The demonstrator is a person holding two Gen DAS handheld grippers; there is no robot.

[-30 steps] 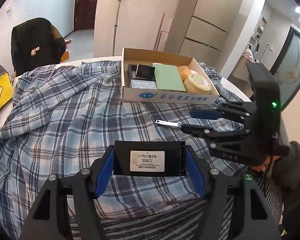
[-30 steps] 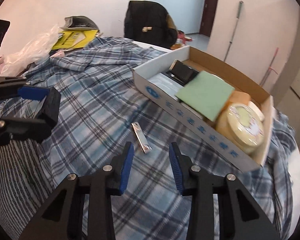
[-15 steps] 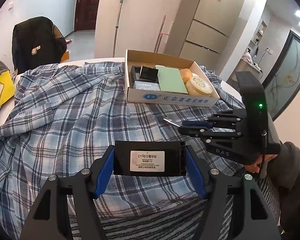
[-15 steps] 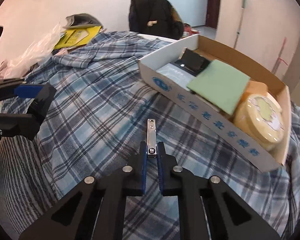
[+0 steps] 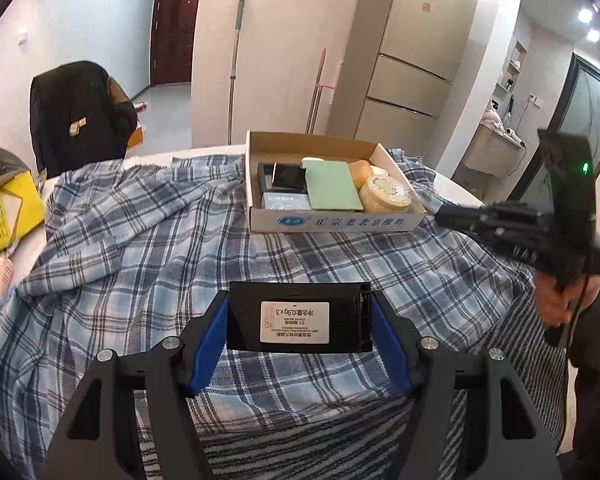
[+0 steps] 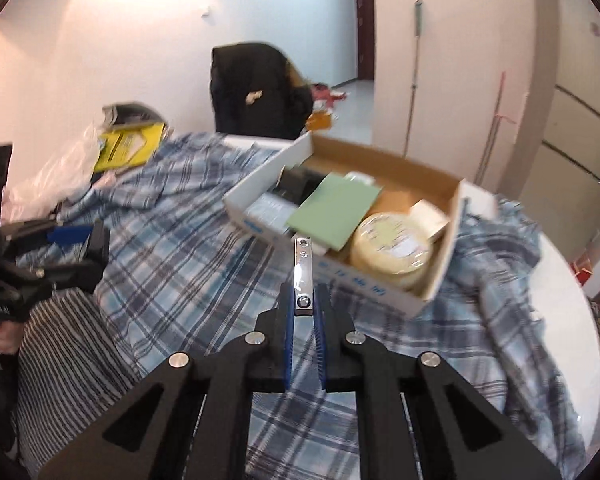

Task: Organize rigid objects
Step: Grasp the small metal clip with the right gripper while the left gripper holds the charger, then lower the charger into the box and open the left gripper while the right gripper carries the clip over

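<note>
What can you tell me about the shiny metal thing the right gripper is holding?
It looks like a nail clipper: a slim, flat strip of shiny silver metal with a round rivet near the held end and a small hole near the far tip. The right gripper pinches its near end between blue pads, shut tight. It sticks straight forward, lifted off the plaid cloth, pointing toward the cardboard box. Nothing else touches it.

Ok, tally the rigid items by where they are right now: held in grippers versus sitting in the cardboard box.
Held in grippers: 2 (black case, nail clipper)
In cardboard box, visible: 6 (black tray, dark screen, blue packet, green card, round tub, beige pieces)
Total: 8
</note>
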